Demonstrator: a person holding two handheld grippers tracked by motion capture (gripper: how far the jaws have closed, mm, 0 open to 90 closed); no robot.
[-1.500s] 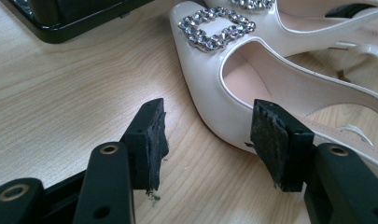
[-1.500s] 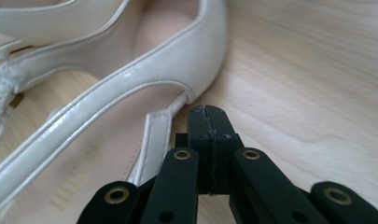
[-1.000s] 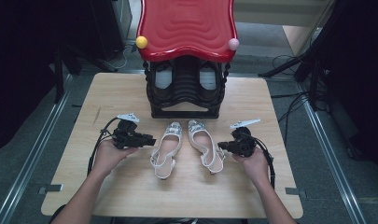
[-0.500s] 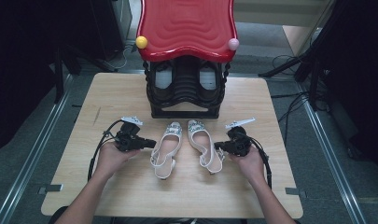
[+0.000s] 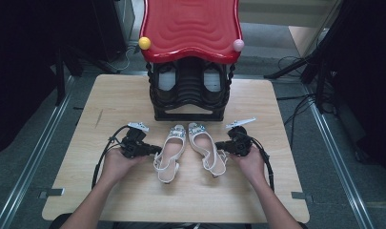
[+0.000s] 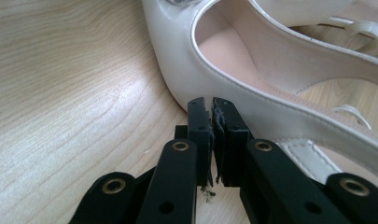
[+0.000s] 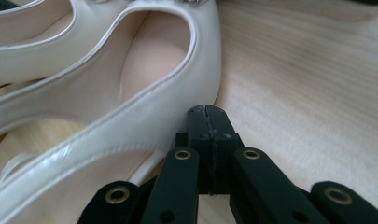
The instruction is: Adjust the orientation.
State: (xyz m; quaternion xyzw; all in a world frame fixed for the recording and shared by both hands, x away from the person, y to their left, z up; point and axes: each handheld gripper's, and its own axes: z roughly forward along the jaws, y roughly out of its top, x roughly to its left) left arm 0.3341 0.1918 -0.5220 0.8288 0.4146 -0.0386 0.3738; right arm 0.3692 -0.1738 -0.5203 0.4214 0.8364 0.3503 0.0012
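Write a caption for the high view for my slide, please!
Two shut tools, left tool and right tool, flank a pair of white shoes before a red-topped rack.

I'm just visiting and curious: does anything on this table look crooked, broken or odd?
Mostly tidy. The two white shoes lie splayed, toes close, heels apart, not parallel. The left gripper has frayed, ragged pads; its jaws have just been closing, nothing between them. The right gripper looks intact.
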